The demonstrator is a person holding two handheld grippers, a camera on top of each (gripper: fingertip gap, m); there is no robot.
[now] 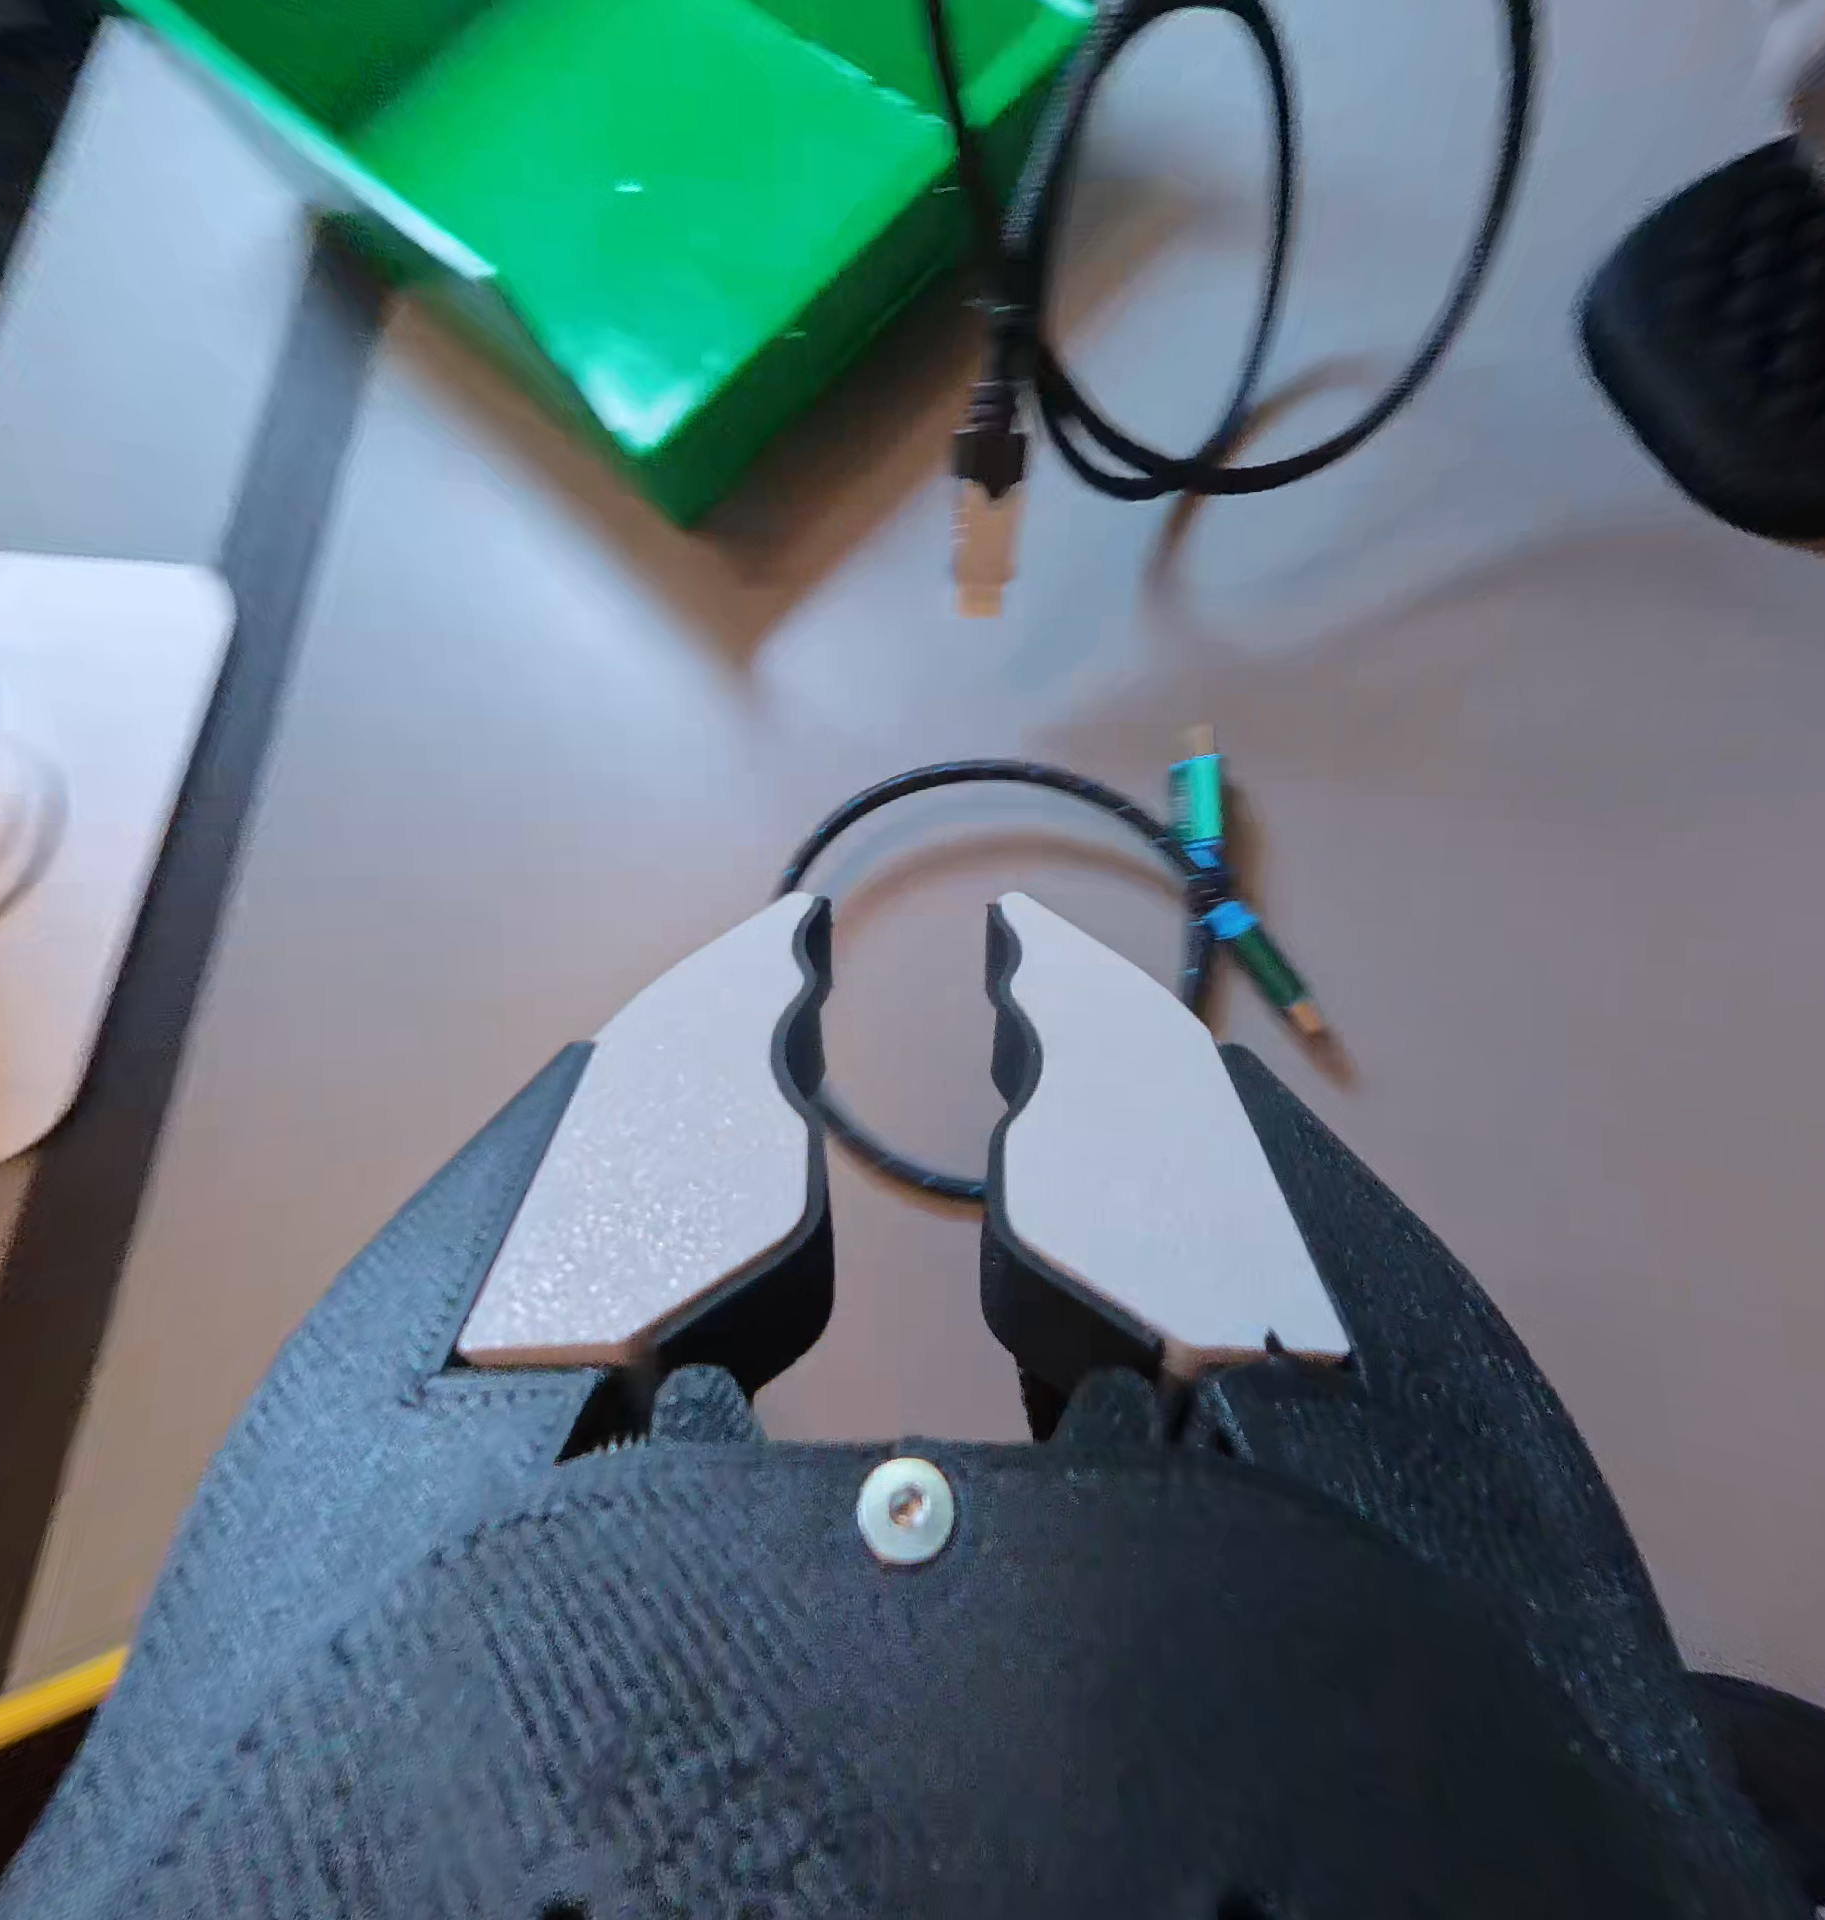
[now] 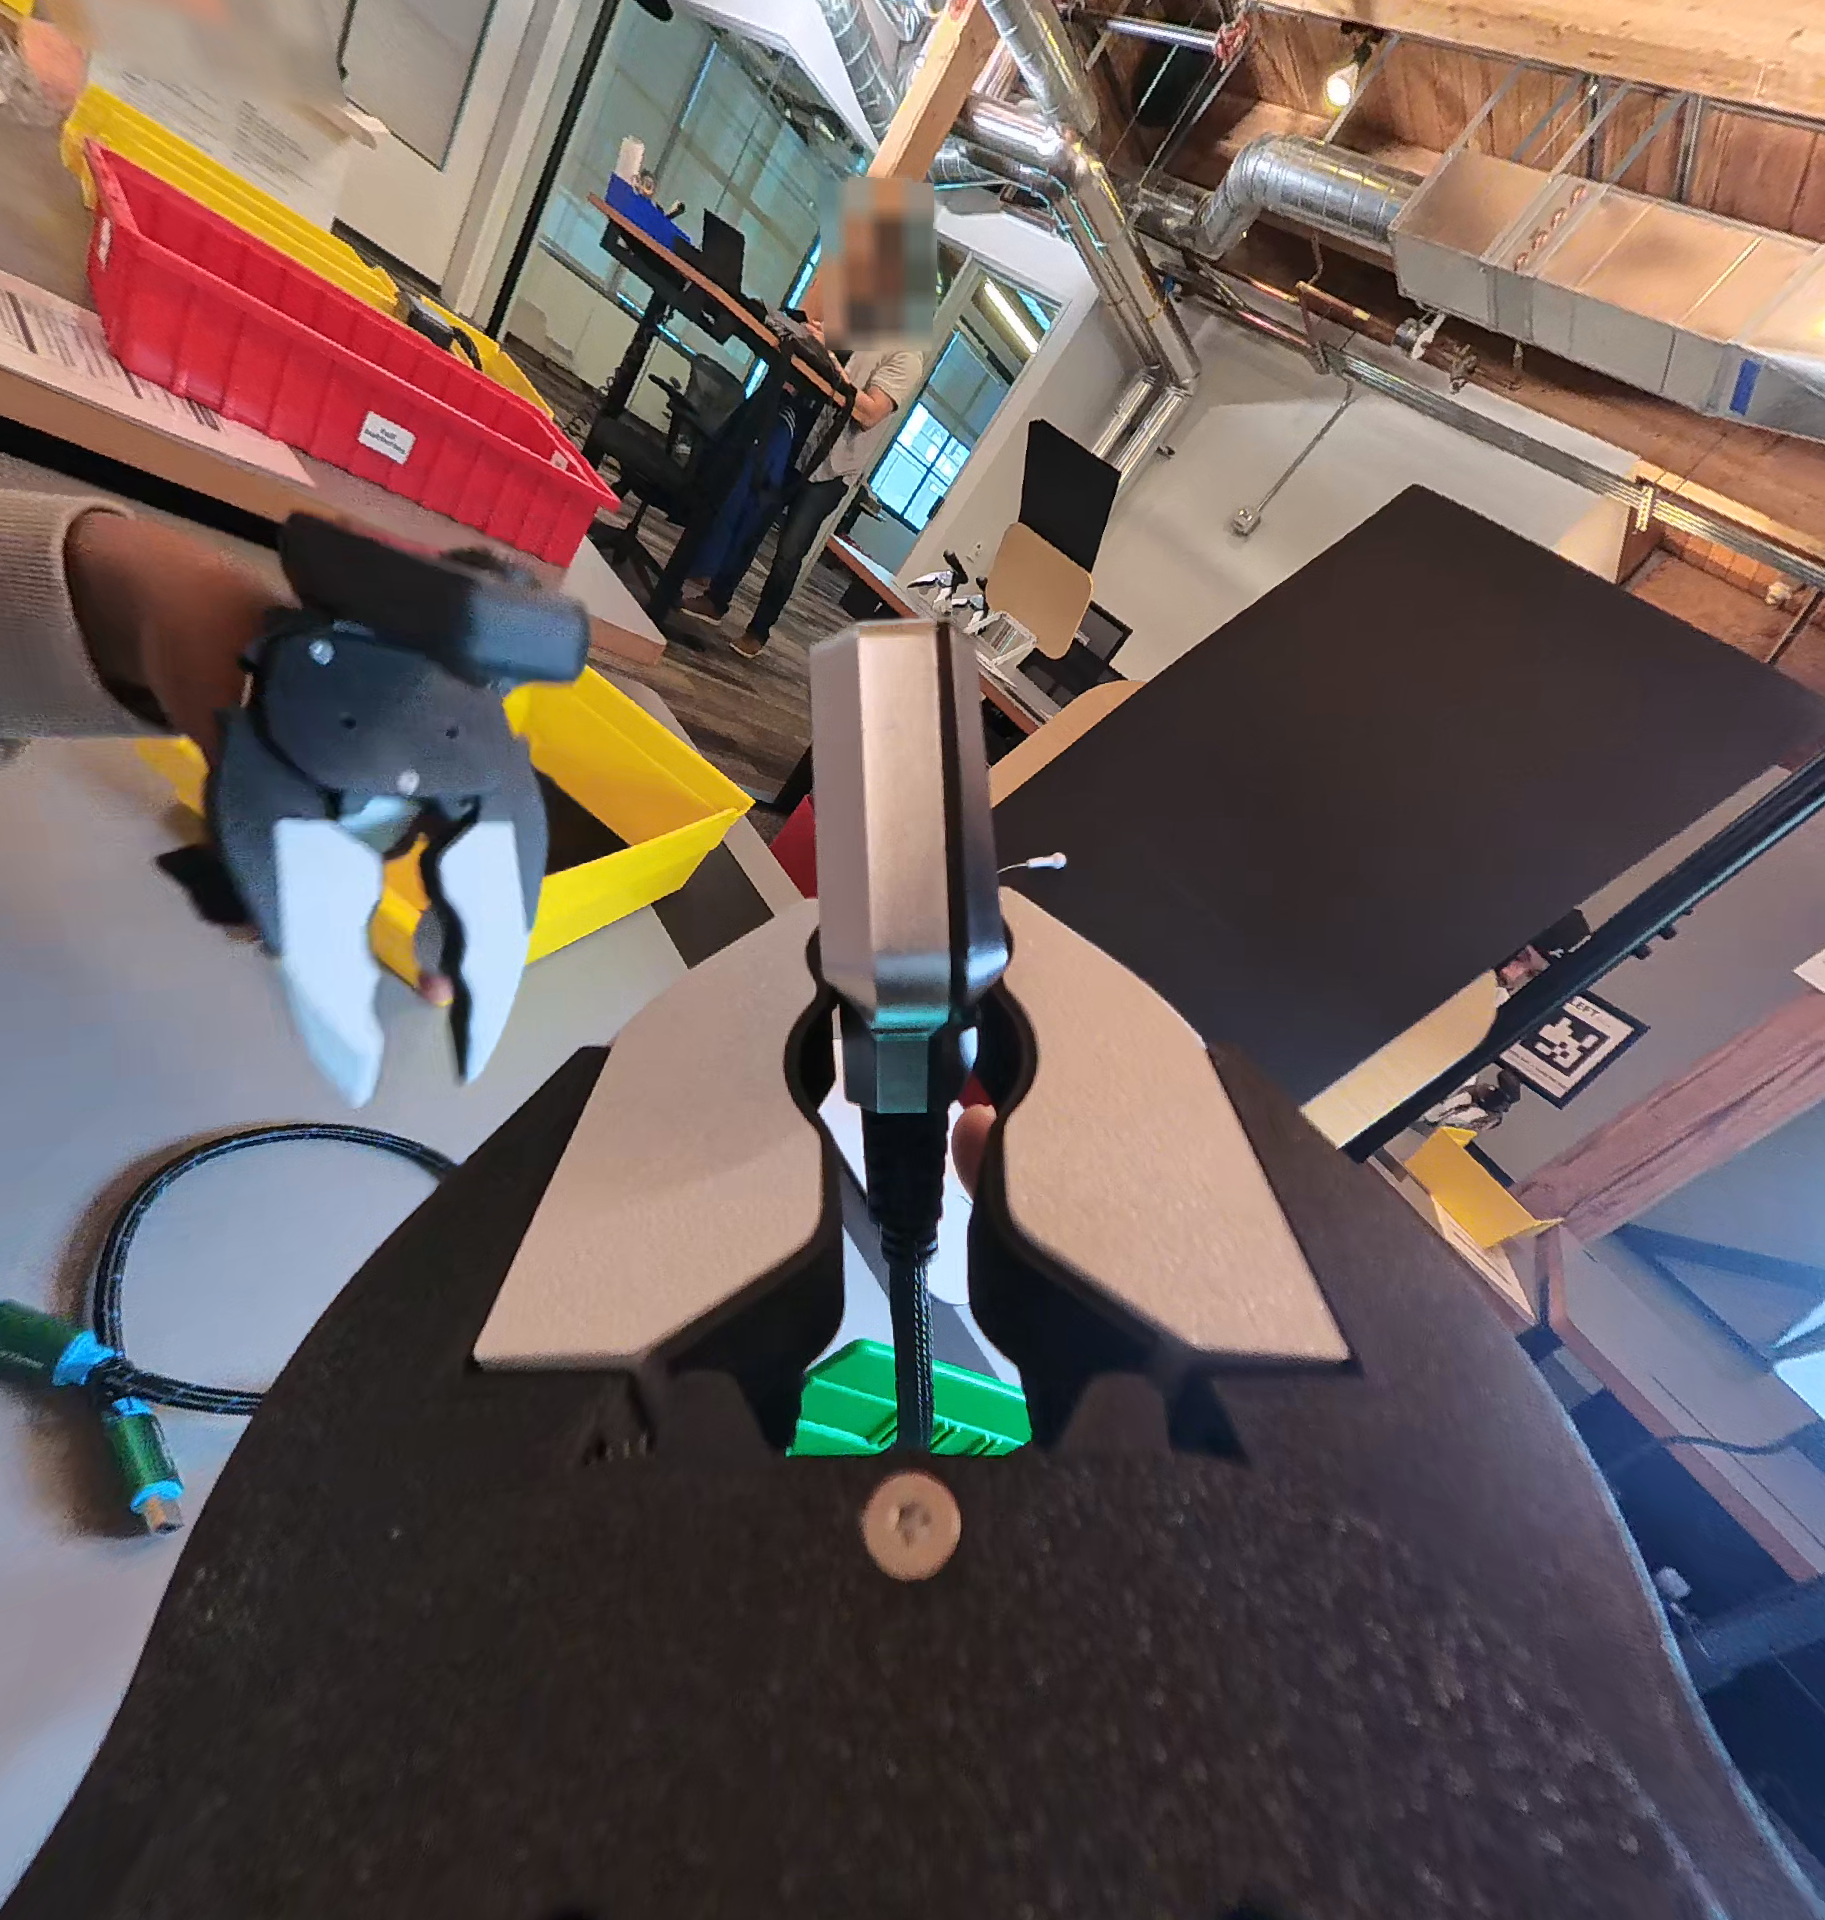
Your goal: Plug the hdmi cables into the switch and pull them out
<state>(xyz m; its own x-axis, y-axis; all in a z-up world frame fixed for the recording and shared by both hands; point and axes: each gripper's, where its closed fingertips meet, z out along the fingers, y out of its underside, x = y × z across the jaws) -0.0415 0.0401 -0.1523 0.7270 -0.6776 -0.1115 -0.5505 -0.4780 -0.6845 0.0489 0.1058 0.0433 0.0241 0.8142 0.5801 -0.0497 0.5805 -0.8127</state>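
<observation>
My right gripper [image 2: 908, 935] is shut on the grey metal switch [image 2: 897, 790] and holds it upright in the air. A black braided cable [image 2: 913, 1299] is plugged into the switch's lower end and hangs down. My left gripper [image 1: 908, 914] is open and empty just above a short coiled HDMI cable [image 1: 991, 774] with green plugs [image 1: 1194, 805] on the table. It also shows in the right wrist view [image 2: 414, 1070], left of the switch, with the green-plug cable [image 2: 139, 1449] below it. A loose black cable plug [image 1: 981, 561] lies farther off.
A green bin [image 1: 617, 239] stands beyond the loose plug, with a looped black cable [image 1: 1272, 312] to its right. A white pad [image 1: 66, 831] lies left, past a dark gap [image 1: 212, 831]. Yellow [image 2: 638, 831] and red [image 2: 295, 364] bins stand behind. A person stands far off. There is about 25 centimeters between the tips of the two grippers.
</observation>
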